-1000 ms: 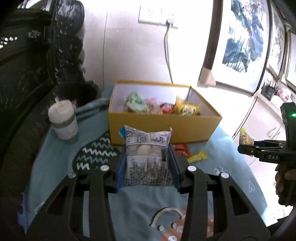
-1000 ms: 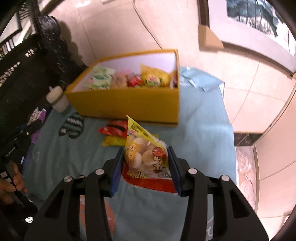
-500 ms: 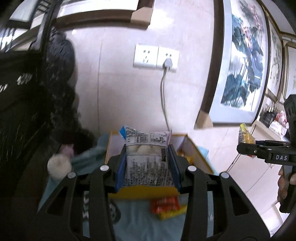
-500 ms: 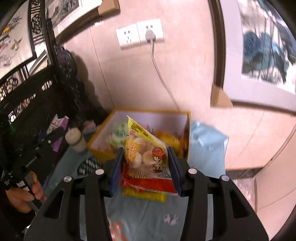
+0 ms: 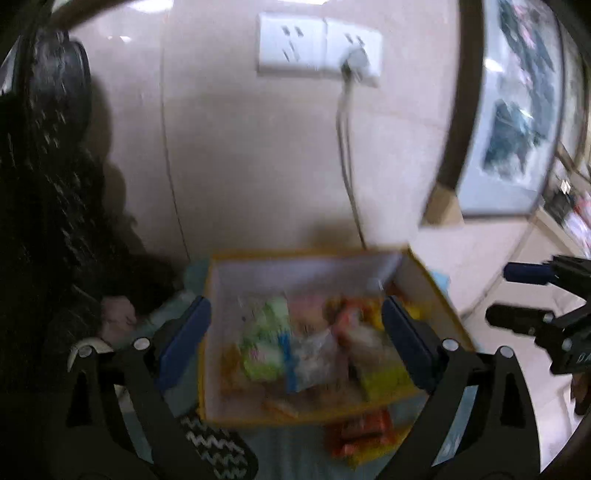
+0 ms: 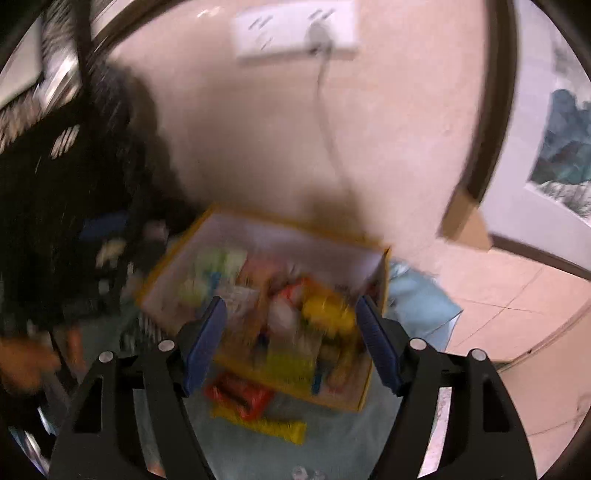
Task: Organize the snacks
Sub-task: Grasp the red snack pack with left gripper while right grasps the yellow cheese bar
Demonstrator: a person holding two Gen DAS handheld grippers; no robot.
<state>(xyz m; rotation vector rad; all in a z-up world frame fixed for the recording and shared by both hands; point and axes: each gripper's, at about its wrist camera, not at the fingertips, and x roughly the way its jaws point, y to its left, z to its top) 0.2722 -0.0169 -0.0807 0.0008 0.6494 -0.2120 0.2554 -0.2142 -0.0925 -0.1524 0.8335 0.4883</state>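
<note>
Right wrist view alone shows a yellow bar [image 6: 273, 428] before the box [image 6: 255, 376].

Right gripper [image 6: 290, 334] hanging over the yellow box [image 6: 341, 400], jaws wide and nothing in them

Its jaws have just been opening. The box is stuffed with blurry snack packets [image 6: 280, 306], a red packet [image 6: 240, 397] and a yellow packet [image 6: 275, 428] lie just in front of it on the blue cloth [image 6: 421, 299], and a wall socket [image 6: 295, 31] sits high behind it.
</note>
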